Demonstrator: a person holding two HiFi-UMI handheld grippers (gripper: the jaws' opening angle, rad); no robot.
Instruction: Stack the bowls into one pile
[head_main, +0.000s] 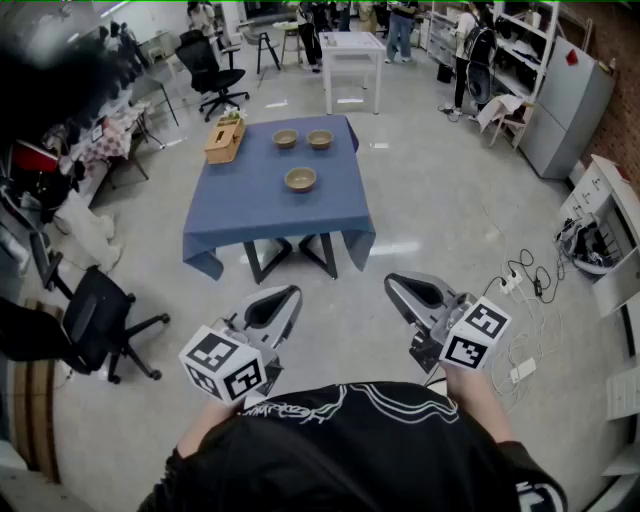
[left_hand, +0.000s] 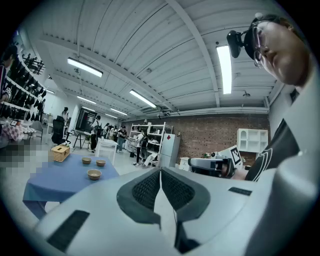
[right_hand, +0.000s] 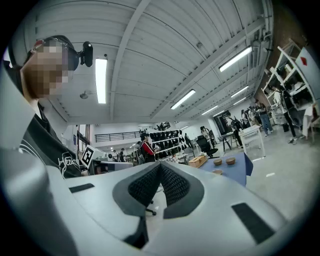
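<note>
Bowls (head_main: 300, 179), 3 of them, are sitting apart on the table (head_main: 245, 205), well ahead. I'm carrying left gripper (head_main: 287, 297) and right gripper (head_main: 394, 283) closed, empty. Probably light, stiff, slick: I'm eyeing rims.

**Around you: a busy workshop floor**

Ahead of you stands a table (head_main: 270, 215) under a blue cloth, with a woven box (head_main: 225, 140) at its far left corner. A black office chair (head_main: 95, 320) sits to your left, and another (head_main: 212, 70) stands beyond the table. Farther back you see a white table (head_main: 352, 48) and several people (head_main: 400, 25). On your right are a grey cabinet (head_main: 568, 105) and tangled cables (head_main: 535, 278) on the floor.
</note>
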